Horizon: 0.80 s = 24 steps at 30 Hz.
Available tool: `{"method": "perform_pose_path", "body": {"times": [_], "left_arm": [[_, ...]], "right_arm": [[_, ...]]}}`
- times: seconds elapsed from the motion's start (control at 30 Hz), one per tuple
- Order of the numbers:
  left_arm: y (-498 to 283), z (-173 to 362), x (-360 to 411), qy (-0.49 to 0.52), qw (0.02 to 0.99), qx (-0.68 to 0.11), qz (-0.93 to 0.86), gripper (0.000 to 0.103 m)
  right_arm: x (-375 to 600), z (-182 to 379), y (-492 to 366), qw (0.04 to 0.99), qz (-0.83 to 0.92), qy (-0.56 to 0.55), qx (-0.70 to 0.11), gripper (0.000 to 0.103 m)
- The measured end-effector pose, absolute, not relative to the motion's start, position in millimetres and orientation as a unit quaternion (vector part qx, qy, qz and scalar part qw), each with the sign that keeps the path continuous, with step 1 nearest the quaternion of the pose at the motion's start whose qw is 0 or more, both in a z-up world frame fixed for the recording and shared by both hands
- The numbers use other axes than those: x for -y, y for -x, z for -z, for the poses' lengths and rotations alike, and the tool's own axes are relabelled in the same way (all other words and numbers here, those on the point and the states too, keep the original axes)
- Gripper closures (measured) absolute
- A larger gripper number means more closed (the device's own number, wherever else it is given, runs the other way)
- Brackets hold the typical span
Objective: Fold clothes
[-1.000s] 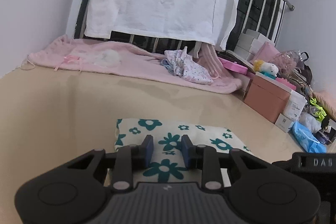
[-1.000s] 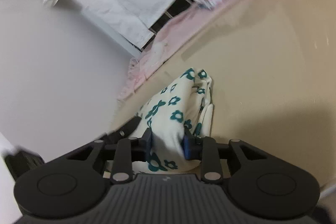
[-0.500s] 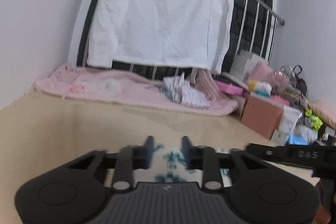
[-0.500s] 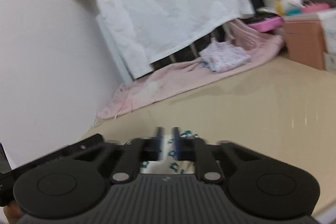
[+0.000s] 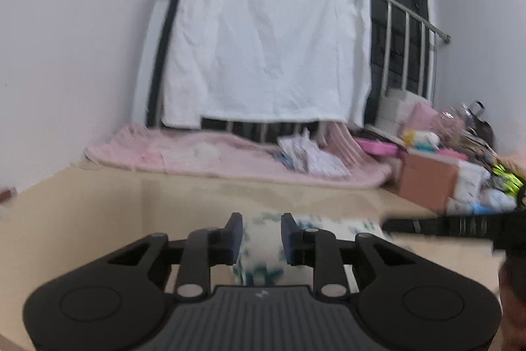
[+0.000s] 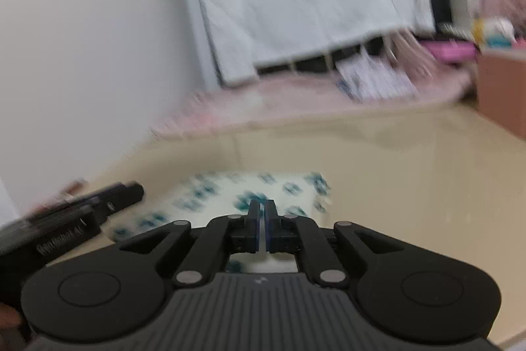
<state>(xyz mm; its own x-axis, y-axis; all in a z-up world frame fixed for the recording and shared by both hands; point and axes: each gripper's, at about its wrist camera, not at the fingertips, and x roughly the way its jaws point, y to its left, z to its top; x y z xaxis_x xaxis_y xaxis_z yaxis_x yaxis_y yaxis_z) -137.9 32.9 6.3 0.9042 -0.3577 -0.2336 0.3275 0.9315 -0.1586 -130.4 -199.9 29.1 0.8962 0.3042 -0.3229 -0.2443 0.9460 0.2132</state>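
The folded floral cloth (image 6: 253, 196) lies flat on the beige floor (image 6: 411, 173), well short of the pink blanket (image 5: 210, 153) along its far edge; the left gripper (image 5: 261, 229) hangs over it, jaws apart, gripping nothing; the right gripper (image 6: 261, 211) is nearly closed, holding nothing.

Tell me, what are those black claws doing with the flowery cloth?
A person is folding clothes with a claw in each hand. The flowery cloth lies folded into a neat rectangle on the tan floor. The left claw is open and the right claw is pinched shut; neither seems to be holding the cloth. Both views are blurry. Farther back, a white sheet hangs on a railing above a pink blanket.
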Motion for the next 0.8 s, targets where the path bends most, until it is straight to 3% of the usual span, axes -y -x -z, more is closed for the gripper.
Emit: {"method": "perform_pose_path", "body": {"times": [0.03, 0.17, 0.3, 0.47, 0.53, 0.57, 0.67, 0.7, 0.8], "left_arm": [[134.3, -0.5, -31.6, 0.053, 0.973, -0.148, 0.171, 0.086], [127.0, 11.5, -29.0, 0.034, 0.973, -0.174, 0.15, 0.086], [129.3, 9.0, -50.3, 0.085, 0.967, -0.175, 0.163, 0.08], [133.8, 12.4, -78.7, 0.128, 0.942, -0.172, 0.257, 0.052], [133.1, 10.8, -79.6, 0.119, 0.938, -0.164, 0.282, 0.026], [131.5, 9.4, -77.4, 0.106, 0.937, -0.162, 0.291, 0.025], [120.4, 6.5, -65.0, 0.052, 0.93, -0.172, 0.321, 0.036], [114.9, 6.4, -60.3, 0.032, 0.925, -0.184, 0.331, 0.055], [102.6, 6.8, -55.5, -0.01, 0.912, -0.21, 0.353, 0.076]], "right_arm": [[195.9, -30.9, 131.4, 0.97, -0.15, -0.08, -0.175, 0.1], [186.3, -18.5, 117.8, 0.963, -0.156, -0.075, -0.208, 0.1], [188.4, -13.9, 111.2, 0.96, -0.153, -0.086, -0.22, 0.1], [198.4, -10.0, 112.5, 0.957, -0.165, -0.1, -0.218, 0.1], [201.1, -9.7, 112.1, 0.955, -0.17, -0.103, -0.219, 0.1], [201.6, -9.5, 111.9, 0.955, -0.172, -0.103, -0.219, 0.1], [204.6, -9.5, 111.1, 0.953, -0.18, -0.106, -0.222, 0.1], [205.5, -9.7, 110.6, 0.952, -0.183, -0.106, -0.223, 0.1], [208.1, -10.4, 109.0, 0.949, -0.191, -0.108, -0.227, 0.1]]}}
